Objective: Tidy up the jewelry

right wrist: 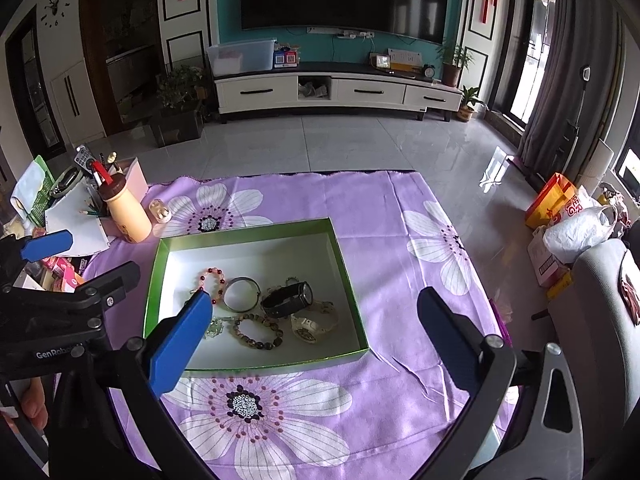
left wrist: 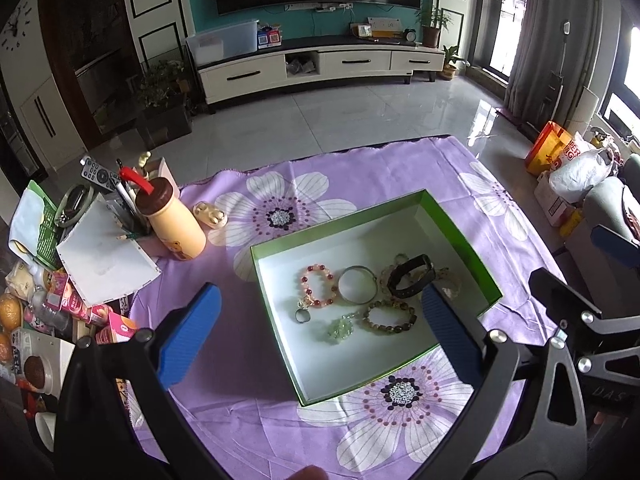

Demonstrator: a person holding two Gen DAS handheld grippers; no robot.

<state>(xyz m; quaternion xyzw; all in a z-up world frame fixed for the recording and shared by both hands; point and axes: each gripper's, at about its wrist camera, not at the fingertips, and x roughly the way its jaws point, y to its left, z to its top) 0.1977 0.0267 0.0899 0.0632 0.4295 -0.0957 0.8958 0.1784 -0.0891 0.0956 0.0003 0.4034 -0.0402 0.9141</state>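
**Both tools open above the filled jewelry box: risks and pose**

Two hand-held tools hover over a worktop covered by a purple flowered cloth (right wrist: 400,216). The green box (right wrist: 344,264) lies flat on the cloth, and all the jewelry visible in both views sits inside it, bunched toward one end: a red bead bracelet (left wrist: 317,285), a silver bangle (left wrist: 357,290), a black watch (right wrist: 289,299), a white watch (right wrist: 314,322) partly beneath it, a brown bead bracelet (right wrist: 258,332), a pale green charm (left wrist: 340,327) and a small ring (left wrist: 303,315). No piece is seen outside the box.

Risk. The pieces touch and overlap, so a pinch aimed at one would probably catch its neighbour; the black watch lies across the white watch and a pale bracelet, and lifting it could drag them along. The bangle and ring are thin and lie flat, so pads may slide over them. The box looks light, and a push against its wall could shift it on the cloth. At the left, a bottle (left wrist: 176,224) and pen holder (left wrist: 132,216) stand close enough for a wide sweep of the left tool to knock.

Pose. The left tool (left wrist: 320,332) and right tool (right wrist: 314,330) both point steeply downward over the near part of the box, clear of its contents. Each has its blue pads spread wide with nothing between them. The right tool's frame shows at the edge of the left view, so the two are side by side.
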